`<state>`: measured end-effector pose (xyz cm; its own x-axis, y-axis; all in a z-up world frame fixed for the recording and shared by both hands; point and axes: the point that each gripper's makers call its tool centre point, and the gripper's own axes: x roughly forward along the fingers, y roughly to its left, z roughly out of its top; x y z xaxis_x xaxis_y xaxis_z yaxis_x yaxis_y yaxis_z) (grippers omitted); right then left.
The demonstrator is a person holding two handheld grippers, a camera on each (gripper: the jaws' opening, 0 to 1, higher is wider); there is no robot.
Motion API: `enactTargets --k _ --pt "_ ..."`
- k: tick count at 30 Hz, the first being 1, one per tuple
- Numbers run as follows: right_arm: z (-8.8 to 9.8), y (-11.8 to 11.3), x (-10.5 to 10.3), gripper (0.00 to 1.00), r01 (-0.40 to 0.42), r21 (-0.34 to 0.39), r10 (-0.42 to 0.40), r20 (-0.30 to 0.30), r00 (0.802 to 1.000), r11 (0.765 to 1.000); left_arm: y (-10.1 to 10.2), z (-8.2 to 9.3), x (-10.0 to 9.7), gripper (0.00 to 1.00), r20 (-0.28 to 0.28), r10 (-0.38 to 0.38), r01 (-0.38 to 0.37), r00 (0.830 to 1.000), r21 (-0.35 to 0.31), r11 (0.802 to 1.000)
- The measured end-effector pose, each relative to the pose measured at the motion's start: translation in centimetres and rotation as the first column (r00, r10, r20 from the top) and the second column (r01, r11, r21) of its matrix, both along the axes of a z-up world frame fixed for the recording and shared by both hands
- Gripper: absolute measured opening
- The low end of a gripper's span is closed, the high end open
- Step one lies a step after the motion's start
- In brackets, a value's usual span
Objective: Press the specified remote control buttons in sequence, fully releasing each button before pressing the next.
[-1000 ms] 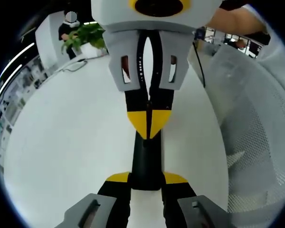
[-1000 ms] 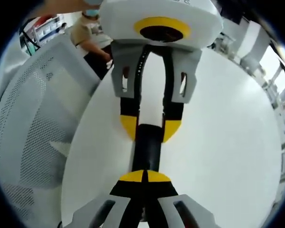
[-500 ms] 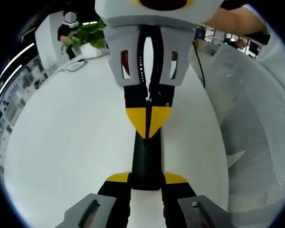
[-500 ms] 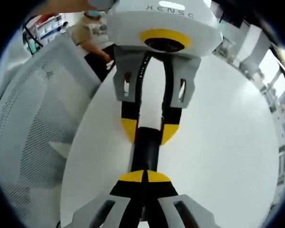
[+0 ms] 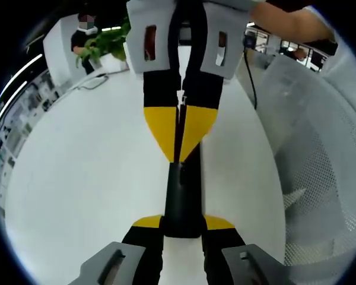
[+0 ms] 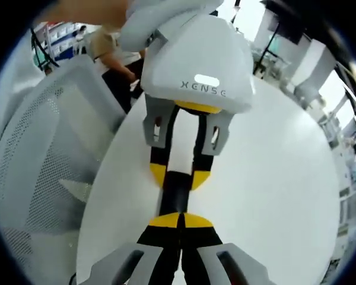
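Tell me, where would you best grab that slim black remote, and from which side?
Grip the remote across its two narrow long edges near one end, coming in along its length, as the left gripper does. It is long, thin and lies over the table, and this leaves its top face free for the right gripper.

Remote control (image 5: 182, 199) buttons hidden; far end under right gripper (image 5: 179, 155) tips; near end under left gripper (image 5: 183, 222); right gripper body cut off at top.
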<state>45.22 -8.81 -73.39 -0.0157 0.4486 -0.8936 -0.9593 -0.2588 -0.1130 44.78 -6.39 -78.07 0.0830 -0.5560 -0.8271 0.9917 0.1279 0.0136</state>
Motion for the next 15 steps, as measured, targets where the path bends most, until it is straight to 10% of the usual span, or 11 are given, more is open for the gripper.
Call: enactTargets --k 15 --pt "0.92 -0.22 0.49 0.0 0.0 0.004 0.0 0.029 1.0 1.0 -0.11 0.12 -0.12 0.23 0.001 0.0 0.0 1.0 0.0 1.0"
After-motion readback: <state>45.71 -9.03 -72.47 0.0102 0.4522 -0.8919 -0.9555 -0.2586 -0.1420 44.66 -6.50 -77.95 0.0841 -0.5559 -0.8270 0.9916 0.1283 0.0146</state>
